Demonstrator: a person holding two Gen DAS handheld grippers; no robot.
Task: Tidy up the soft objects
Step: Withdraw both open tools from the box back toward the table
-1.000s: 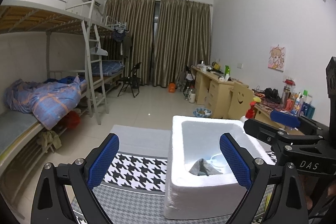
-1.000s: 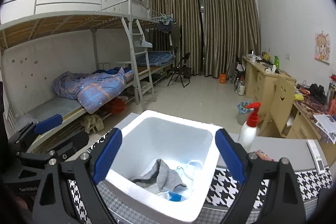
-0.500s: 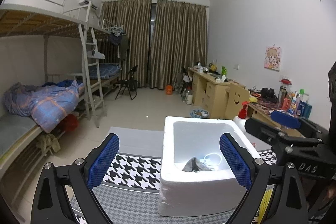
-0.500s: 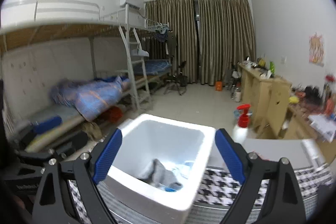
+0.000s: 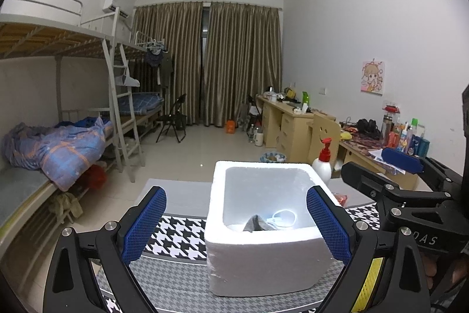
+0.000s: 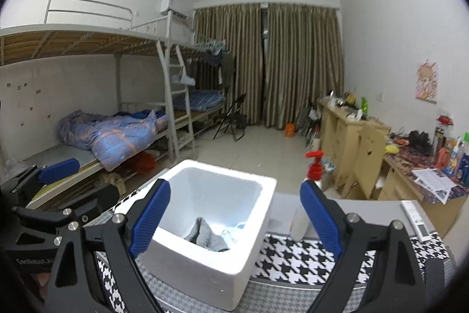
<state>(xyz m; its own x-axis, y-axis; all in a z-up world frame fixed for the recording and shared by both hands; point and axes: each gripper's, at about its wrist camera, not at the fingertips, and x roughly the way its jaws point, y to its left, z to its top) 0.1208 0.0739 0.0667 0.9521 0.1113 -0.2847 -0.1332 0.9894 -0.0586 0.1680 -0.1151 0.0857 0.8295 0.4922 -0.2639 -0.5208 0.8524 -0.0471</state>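
Note:
A white foam box (image 5: 263,254) stands on a houndstooth cloth (image 5: 178,236); it also shows in the right wrist view (image 6: 249,231). Inside lie a grey soft cloth (image 6: 205,235) and a white face mask (image 5: 283,219). My left gripper (image 5: 236,225) is open and empty, held above the near side of the box. My right gripper (image 6: 234,220) is open and empty, above and in front of the box. Each gripper shows at the edge of the other's view.
A white pump bottle with a red top (image 5: 322,160) stands right behind the box. A remote (image 6: 414,217) lies on the table at the right. A bunk bed (image 5: 58,137) lines the left wall and desks (image 5: 293,122) the right wall.
Both grippers have drawn back and up from the box, so the box looks smaller and farther away. The contents of the box have not moved.

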